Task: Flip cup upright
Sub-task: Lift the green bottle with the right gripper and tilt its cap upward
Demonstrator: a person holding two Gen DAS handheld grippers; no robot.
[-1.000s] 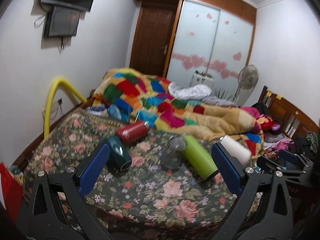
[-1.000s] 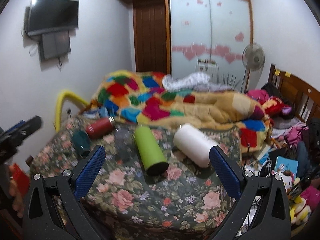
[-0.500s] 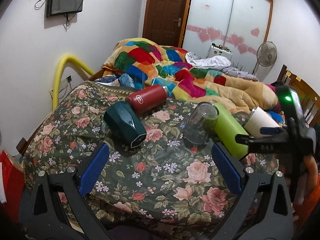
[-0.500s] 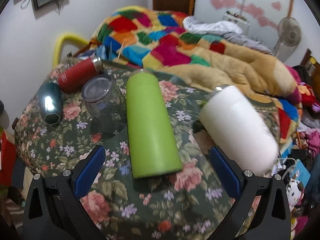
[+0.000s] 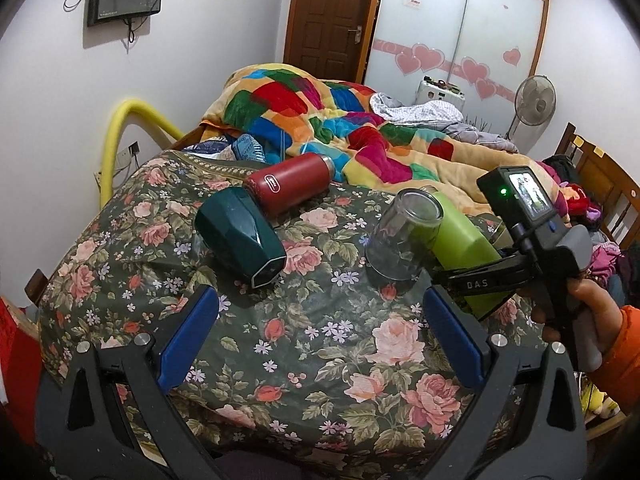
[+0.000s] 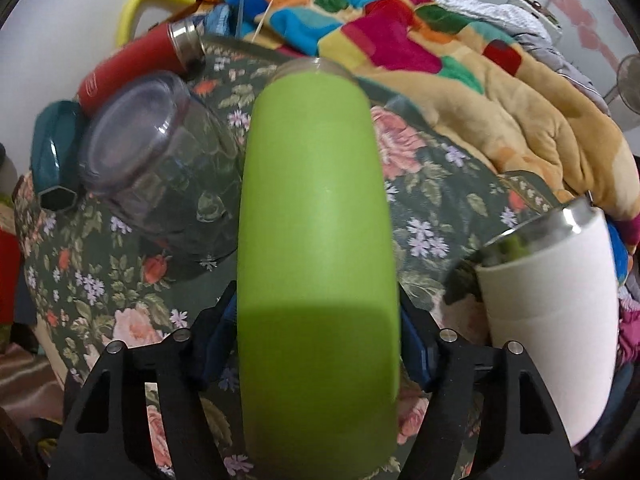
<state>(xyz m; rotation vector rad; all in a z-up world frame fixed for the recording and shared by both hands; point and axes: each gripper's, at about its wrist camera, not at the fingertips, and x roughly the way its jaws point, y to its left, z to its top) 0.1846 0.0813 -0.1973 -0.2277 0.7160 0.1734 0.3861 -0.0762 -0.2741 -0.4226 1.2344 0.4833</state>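
A lime green cup (image 6: 316, 240) lies on its side on the floral bedcover (image 6: 120, 292). My right gripper (image 6: 316, 332) is shut on the green cup near its base end, its blue pads pressing both sides. In the left wrist view the green cup (image 5: 460, 236) lies behind a clear glass (image 5: 404, 236), with the right gripper's body (image 5: 532, 252) over it. My left gripper (image 5: 320, 328) is open and empty above the bedcover, in front of the cups.
A dark teal cup (image 5: 240, 236) and a red flask (image 5: 288, 188) lie on their sides at left. A white tumbler (image 6: 548, 296) lies right of the green cup. A colourful quilt (image 5: 320, 116) is piled behind. The bed edge is near.
My right gripper has moved in over the green cup and shut on it. My left gripper has come closer and lower toward the bedcover, staying open.
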